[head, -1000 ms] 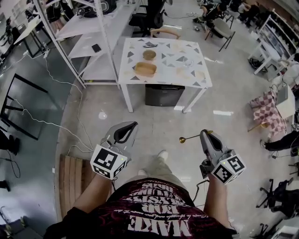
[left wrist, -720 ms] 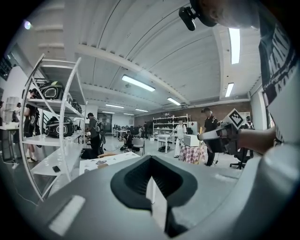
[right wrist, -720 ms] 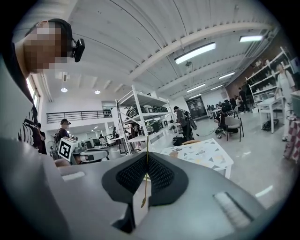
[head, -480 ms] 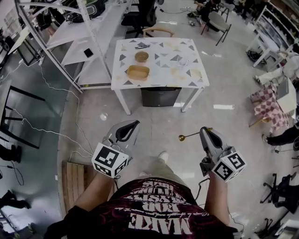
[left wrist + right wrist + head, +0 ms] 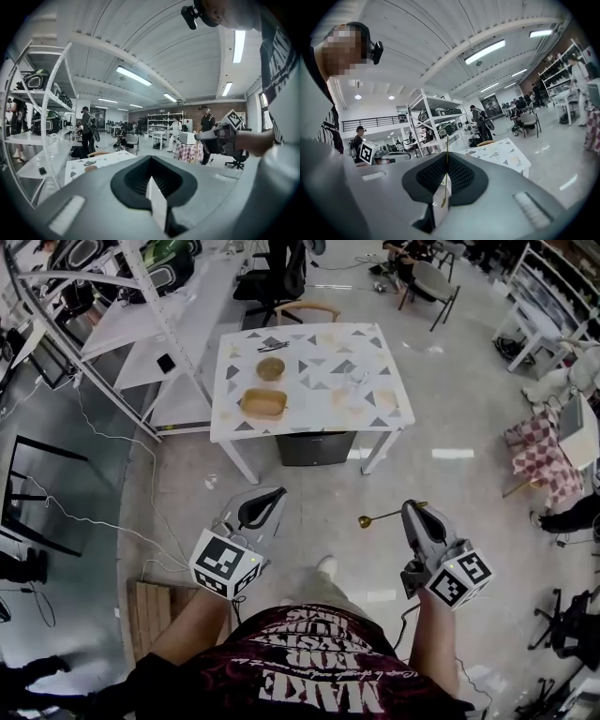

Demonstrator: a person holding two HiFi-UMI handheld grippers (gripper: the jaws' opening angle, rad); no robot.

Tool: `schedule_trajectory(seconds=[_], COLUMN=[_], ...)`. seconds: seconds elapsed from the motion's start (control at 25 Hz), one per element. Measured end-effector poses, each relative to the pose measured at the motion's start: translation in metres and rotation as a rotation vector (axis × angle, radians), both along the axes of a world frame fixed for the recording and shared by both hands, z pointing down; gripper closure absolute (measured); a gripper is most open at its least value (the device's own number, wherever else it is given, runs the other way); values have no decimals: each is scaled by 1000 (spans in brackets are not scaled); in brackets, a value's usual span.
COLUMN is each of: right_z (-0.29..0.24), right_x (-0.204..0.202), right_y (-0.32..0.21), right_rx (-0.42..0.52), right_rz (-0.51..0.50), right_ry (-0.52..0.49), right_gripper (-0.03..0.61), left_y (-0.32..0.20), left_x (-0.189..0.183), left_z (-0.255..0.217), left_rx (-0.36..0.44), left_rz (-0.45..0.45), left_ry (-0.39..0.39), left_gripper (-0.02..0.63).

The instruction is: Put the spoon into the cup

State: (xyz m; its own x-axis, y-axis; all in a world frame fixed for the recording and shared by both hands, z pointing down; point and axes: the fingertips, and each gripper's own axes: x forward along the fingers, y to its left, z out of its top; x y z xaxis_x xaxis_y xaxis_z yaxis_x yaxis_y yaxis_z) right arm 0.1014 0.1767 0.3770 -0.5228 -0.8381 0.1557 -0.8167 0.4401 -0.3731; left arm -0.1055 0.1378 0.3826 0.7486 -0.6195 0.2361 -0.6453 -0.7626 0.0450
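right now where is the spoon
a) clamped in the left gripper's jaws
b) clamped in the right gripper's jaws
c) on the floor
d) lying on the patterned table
B: the spoon is pinched in the right gripper, whose jaws are closed on its handle, with the bowl sticking out sideways above the floor, well short of the table.

A table (image 5: pixel 319 401) stands ahead, a shelf rack (image 5: pixel 141 326) left of it, a chair (image 5: pixel 306 309) behind, a box (image 5: pixel 314 448) beneath.
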Motion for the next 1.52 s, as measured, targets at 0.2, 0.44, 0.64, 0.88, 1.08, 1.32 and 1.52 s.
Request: schedule_trajectory(seconds=[0.2,0.44,0.64,0.88,1.08,1.32,1.52], right_z=[8,9,-2,-15,-14,-13,-10], right_x=[21,37,50,65,72,73,75], right_y=[-25,-60,-94,-117,-121,-122,-126], right_rx=[-19,-25,1,31,27,28,19], right_rz=[2,-42,-97,-128,-128,-118,-96], right_ry=[-12,-13,-2,20,4,-11,-24], right_gripper=[549,549,549,549,549,549,549], left_y=[-24,-56,-74,-80,-80,-81,-87], left_x=[21,34,42,49,53,52,54], left_z=[3,0,-11,-10,-11,-5,-4], left_rx=[-6,-5,21,17,25,15,13], left_rz=[5,-39,-90,-135,-140,-137,-116], left_ry=[-2,-6,1,18,23,23,18], left_gripper=[614,614,614,614,614,614,614])
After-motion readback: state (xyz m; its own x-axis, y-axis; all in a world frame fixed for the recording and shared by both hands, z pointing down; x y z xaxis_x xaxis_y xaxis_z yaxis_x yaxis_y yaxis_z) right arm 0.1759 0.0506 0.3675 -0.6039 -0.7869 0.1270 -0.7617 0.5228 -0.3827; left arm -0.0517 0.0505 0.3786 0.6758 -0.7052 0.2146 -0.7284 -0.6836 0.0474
